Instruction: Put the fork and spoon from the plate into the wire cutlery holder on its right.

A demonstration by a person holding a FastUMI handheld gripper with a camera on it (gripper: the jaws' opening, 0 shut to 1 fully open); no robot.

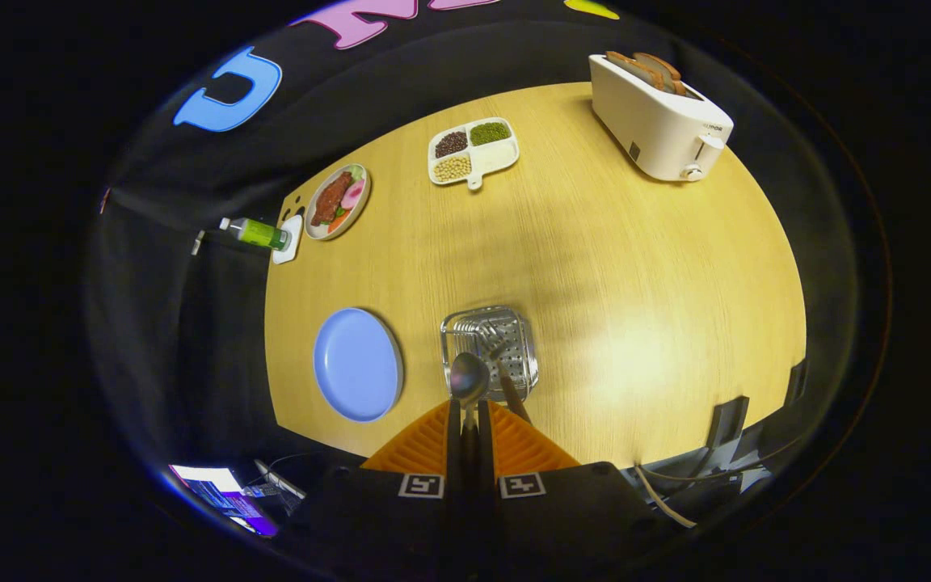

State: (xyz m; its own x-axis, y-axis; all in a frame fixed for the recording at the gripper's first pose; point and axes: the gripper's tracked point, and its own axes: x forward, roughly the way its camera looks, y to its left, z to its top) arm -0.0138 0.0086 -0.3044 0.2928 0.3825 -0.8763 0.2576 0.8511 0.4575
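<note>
Gripper [469, 420]: orange ribbed fingers [425, 444] closed almost together, clamped on the handle of the spoon [469, 377]; only a narrow dark slot between them

Spoon: held between the fingertips, bowl pointing forward, just ahead of the fingers, bowl over the near edge of the wire cutlery holder [488, 349]; contact between bowl and holder not determinable

Fork [494, 347]: inside the wire cutlery holder, tines toward the far side, handle leaning back toward the right finger, just right of the spoon

Wire cutlery holder: silver mesh basket on the wooden table [635, 307], directly beyond the fingertips, just right of the plate [356, 364]

Plate: blue, round, bare, lying flat near the table's near-left edge, beside the holder but apart from it

Further items on the table, well beyond the holder:
- white divided dish [473, 151] with dark, green and pale beans in three compartments, at the far side
- white toaster [659, 117] with bread slices in its slots, at the far right
- small plate of food [338, 202] at the far left
- green bottle [259, 233] lying on its side on a white tray [289, 242], at the left edge next to the plate of food

Lit screen [219, 493] below the table's near-left edge
</note>
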